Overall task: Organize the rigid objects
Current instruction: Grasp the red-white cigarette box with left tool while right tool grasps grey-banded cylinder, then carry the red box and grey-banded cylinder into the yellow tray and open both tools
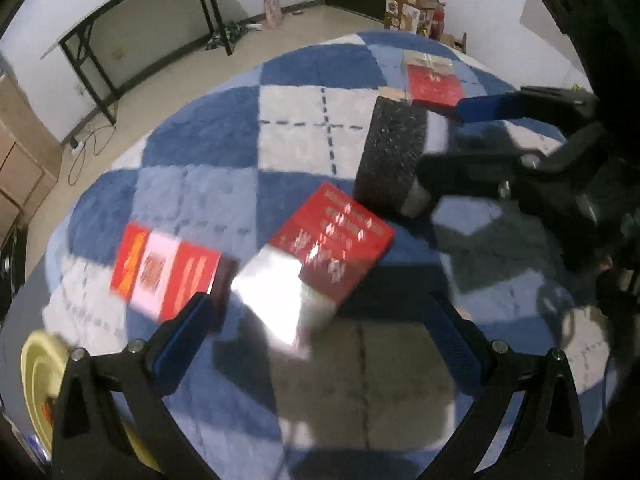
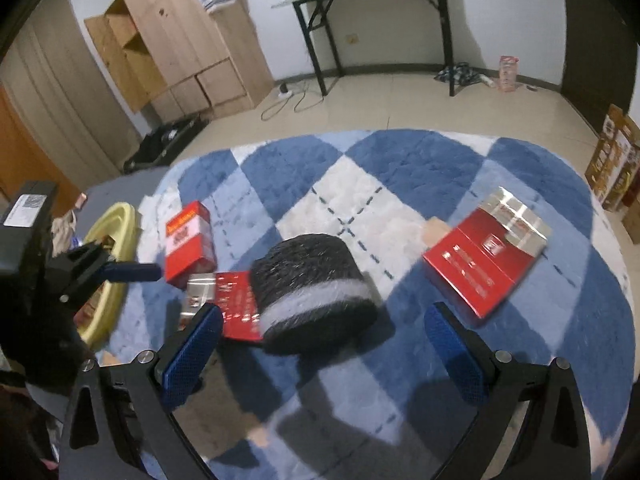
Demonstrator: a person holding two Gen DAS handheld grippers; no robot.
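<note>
On a blue-and-white checked rug lie several rigid objects. A red-and-silver box lies just ahead of my open, empty left gripper. A red-and-white box lies left of it. A black fuzzy cylinder with a grey band lies on its side ahead of my open, empty right gripper, partly over the red-and-silver box. Another red-and-silver box lies to the right; it also shows in the left wrist view. The cylinder sits by the right gripper.
A yellow round basin stands at the rug's left edge, also seen low left in the left wrist view. A black folding table, wooden cabinets and cardboard boxes stand on the tiled floor beyond.
</note>
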